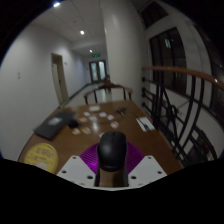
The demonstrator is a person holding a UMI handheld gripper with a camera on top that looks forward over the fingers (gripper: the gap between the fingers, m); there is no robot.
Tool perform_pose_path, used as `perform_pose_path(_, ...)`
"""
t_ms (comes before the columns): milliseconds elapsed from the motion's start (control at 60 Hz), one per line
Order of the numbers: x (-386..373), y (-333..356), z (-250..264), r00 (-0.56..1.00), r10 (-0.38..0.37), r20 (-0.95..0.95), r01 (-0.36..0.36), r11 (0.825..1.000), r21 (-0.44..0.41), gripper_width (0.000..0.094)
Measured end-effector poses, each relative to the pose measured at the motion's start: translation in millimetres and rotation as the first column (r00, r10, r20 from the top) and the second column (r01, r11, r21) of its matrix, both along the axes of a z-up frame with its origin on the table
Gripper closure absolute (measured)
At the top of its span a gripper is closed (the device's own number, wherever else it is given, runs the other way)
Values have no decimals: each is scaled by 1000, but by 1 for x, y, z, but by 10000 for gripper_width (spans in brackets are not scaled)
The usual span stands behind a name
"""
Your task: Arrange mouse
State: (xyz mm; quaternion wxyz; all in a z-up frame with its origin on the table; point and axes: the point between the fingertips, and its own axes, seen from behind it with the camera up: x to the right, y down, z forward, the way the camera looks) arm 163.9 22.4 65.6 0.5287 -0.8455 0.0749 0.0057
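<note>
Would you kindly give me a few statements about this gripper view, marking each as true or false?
1. A black mouse sits between the gripper fingers. True.
2. The mouse is white. False: it is black.
3. A round yellowish object lies on the wooden table, off to one side of the mouse. True.
4. The table beyond the mouse is bare. False: papers and a dark flat item lie on it.
5. The scene is outdoors. False: a corridor with a door shows behind the table.
</note>
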Motion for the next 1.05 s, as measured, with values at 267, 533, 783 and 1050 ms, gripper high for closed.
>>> perform_pose_path(267, -248, -11, 97, 971, 234, -58, -223, 963, 150, 607)
perform_pose_path(533, -330, -11, -64, 967, 256, 3, -253, 955, -154, 605)
perform_pose_path(783, -330, -9, -80, 948, 310, 71, -290, 934, -210, 402)
perform_pose_path(1050, -320, -72, -42, 859, 511, 29, -501, 852, -153, 85)
